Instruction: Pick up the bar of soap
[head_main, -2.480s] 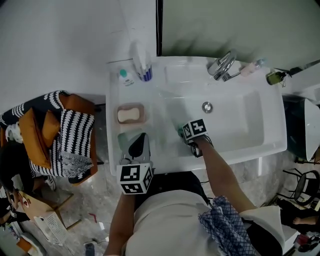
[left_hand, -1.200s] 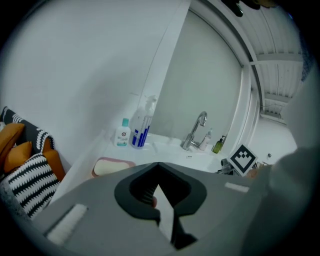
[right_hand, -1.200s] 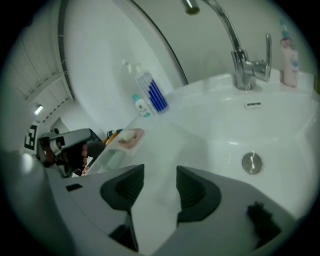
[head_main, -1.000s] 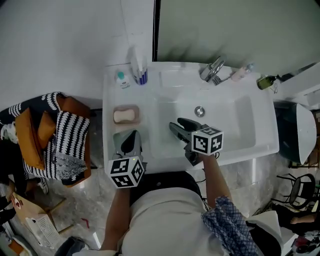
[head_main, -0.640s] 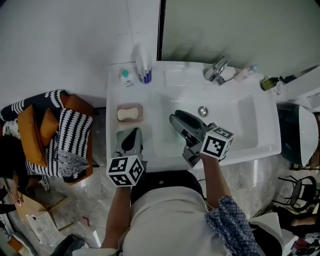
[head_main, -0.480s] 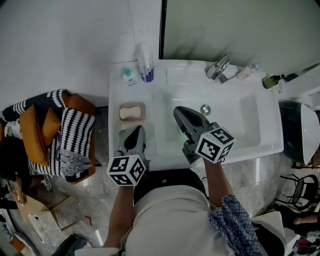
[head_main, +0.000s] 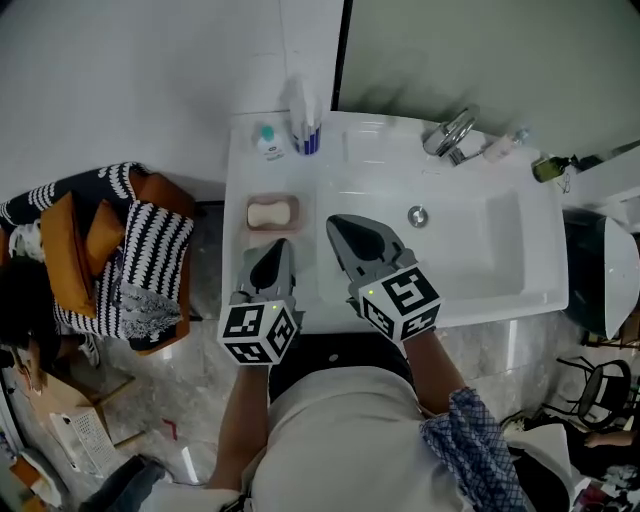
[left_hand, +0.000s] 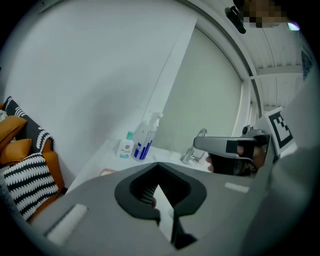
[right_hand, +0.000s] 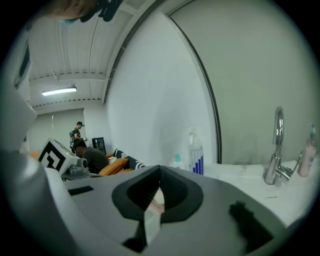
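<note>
Head view: I am holding two grippers over one sink (head_main: 520, 296). Left gripper (head_main: 273, 250) is keeping its jaws pressed together, empty, just short of the dish (head_main: 254, 226). Right gripper (head_main: 343, 227), over the basin, has just been closing its jaws; they are meeting on nothing. One soap (head_main: 272, 213) is lying in that dish. Beyond, two bottles (head_main: 266, 141) and one tap (head_main: 452, 131) are standing.

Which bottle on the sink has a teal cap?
The short white bottle at the back left corner; the taller spray bottle beside it bears blue stripes.
</note>
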